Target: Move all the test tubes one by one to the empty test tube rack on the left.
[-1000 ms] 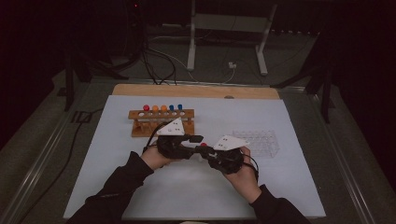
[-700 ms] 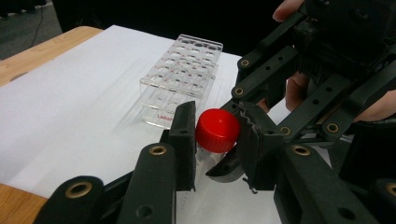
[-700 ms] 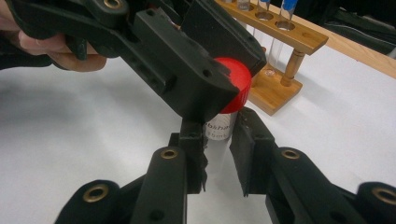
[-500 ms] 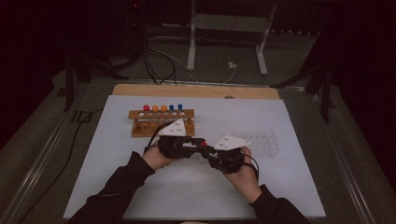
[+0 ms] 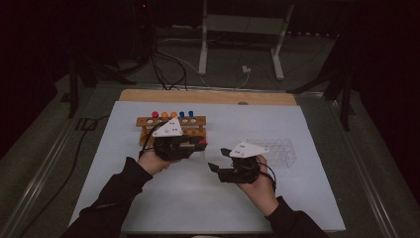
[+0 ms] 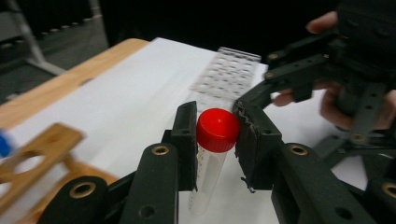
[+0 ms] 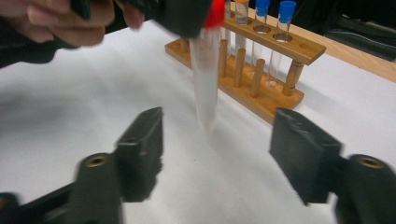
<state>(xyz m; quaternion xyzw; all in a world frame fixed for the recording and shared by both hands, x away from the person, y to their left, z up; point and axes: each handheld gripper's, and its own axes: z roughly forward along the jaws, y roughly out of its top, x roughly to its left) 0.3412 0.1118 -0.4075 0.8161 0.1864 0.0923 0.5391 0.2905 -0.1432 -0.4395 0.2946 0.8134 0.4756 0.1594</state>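
My left gripper (image 6: 215, 126) is shut on the red cap (image 6: 217, 129) of a clear plastic tube (image 6: 205, 182), which hangs below the pads. In the high view the left gripper (image 5: 200, 145) sits just in front of the wooden tube rack (image 5: 148, 121). My right gripper (image 5: 215, 167) is a little to its right, apart from it. The right gripper's (image 7: 217, 154) jaws have just been opening and now stand wide with nothing between them. The tube (image 7: 205, 79) hangs ahead of them, untouched.
The wooden rack (image 7: 275, 100) holds several capped tubes, orange and blue among them. A clear plastic grid tray (image 5: 277, 148) lies on the white mat (image 5: 148, 198) to the right. A wooden board edge (image 5: 208, 95) runs along the mat's far side.
The grippers, close together before, have parted. The left one has moved left toward the rack with the tube. The right gripper's jaws have opened and let go of the tube.
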